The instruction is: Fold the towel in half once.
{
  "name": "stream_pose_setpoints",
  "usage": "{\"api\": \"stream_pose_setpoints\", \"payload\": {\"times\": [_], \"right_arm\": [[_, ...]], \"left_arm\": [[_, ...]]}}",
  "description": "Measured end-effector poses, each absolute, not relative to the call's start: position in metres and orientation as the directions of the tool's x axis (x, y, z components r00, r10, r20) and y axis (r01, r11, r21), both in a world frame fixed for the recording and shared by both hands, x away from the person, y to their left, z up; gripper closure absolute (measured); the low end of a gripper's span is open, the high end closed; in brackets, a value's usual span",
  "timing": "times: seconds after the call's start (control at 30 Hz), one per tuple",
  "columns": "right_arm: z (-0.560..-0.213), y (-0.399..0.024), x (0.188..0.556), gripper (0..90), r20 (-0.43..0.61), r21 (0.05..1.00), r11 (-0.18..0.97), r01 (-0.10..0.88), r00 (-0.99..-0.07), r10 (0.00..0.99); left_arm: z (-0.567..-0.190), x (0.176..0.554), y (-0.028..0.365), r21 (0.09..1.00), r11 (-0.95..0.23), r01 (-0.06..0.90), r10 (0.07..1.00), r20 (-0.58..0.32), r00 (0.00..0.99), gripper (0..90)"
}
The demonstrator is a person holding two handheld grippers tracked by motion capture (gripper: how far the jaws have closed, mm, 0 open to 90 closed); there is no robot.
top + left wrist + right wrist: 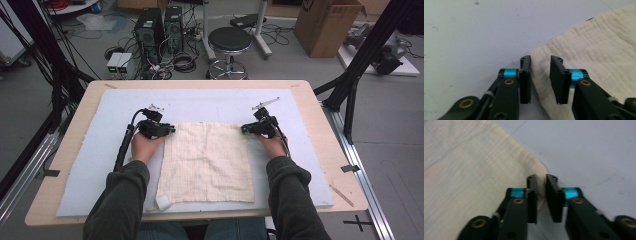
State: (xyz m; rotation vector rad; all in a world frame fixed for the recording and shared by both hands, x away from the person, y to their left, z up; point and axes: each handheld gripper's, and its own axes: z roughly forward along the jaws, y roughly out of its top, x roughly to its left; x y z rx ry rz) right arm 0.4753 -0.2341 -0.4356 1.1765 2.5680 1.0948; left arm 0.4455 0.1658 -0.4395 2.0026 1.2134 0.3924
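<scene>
Clearly the cream cloth (207, 162), lying flat on the desk's blue mat (90, 165), is light and floppy: the right tool (541, 197) pinches its far corner, and the left tool (540, 78) stands narrowly open astride the other.

— What's in my way on the bench (65, 165)?
— Little. The mat (210, 102) beyond the cloth (207, 160) lies bare to the far edge, and both outer sides are free.
— Between my grippers?
— Flat cloth between my left gripper (172, 129) and right gripper (243, 129); my forearms crowd the near edge.
</scene>
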Motion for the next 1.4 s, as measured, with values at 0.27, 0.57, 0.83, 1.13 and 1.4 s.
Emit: {"api": "stream_pose_setpoints", "payload": {"times": [0.27,0.57,0.83,1.13,1.4], "right_arm": [[-0.428,-0.221,0.476,86.4,0.132,0.669,0.462,0.582,-0.705,0.697],[-0.400,-0.213,0.484,86.6,0.138,0.704,0.433,0.563,-0.707,0.694],[-0.388,-0.223,0.488,86.6,0.184,0.724,0.374,0.580,-0.685,0.705],[-0.384,-0.225,0.473,86.6,0.208,0.746,0.373,0.551,-0.726,0.656],[-0.374,-0.226,0.456,86.5,0.189,0.763,0.396,0.511,-0.762,0.619]], "left_arm": [[-0.433,0.445,0.173,0.743,-0.268,0.613,0.851,-0.115,0.512,86.9],[-0.407,0.446,0.190,0.778,-0.264,0.571,0.857,-0.082,0.508,86.9],[-0.397,0.442,0.190,0.820,-0.207,0.534,0.846,-0.124,0.518,87.0],[-0.391,0.423,0.191,0.844,-0.200,0.498,0.819,-0.135,0.558,87.0],[-0.387,0.402,0.199,0.862,-0.209,0.461,0.814,-0.107,0.571,87.0]]}}
